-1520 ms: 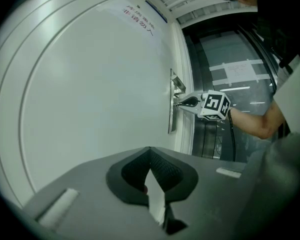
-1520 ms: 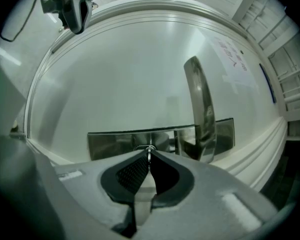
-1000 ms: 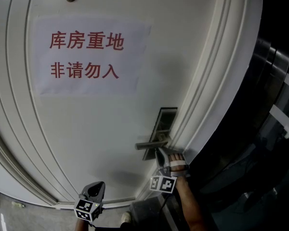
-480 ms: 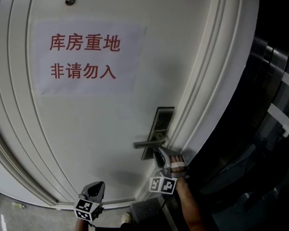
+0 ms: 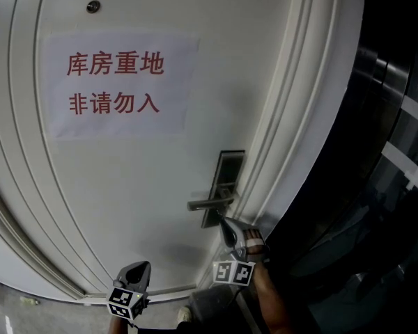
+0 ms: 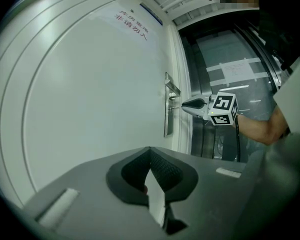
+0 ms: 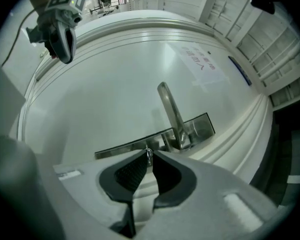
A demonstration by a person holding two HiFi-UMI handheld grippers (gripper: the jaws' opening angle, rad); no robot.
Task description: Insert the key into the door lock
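Metal, small and stiff, the key (image 7: pixel 148 157) likely slips easily, so its flat head suits pinching; the right claw (image 7: pixel 148 153), having just been closing, grips it there; the left claw (image 6: pixel 150 151) is clenched, empty.

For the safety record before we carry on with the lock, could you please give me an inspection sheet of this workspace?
Surface: white panelled door bearing a paper sign and a peephole.
Job's things: lock plate with a lever handle; key at the plate; whether it has entered the keyhole cannot be told.
Clutter: nothing seen.
Grippers: right gripper shut on the key, its jaws having just been closing; left gripper shut, nothing seen between its jaws, held low and away from the lock.
Cables: a thin dark lead trails from the left gripper.
Surroundings: dark glazed panels right of the door frame; grey floor below.
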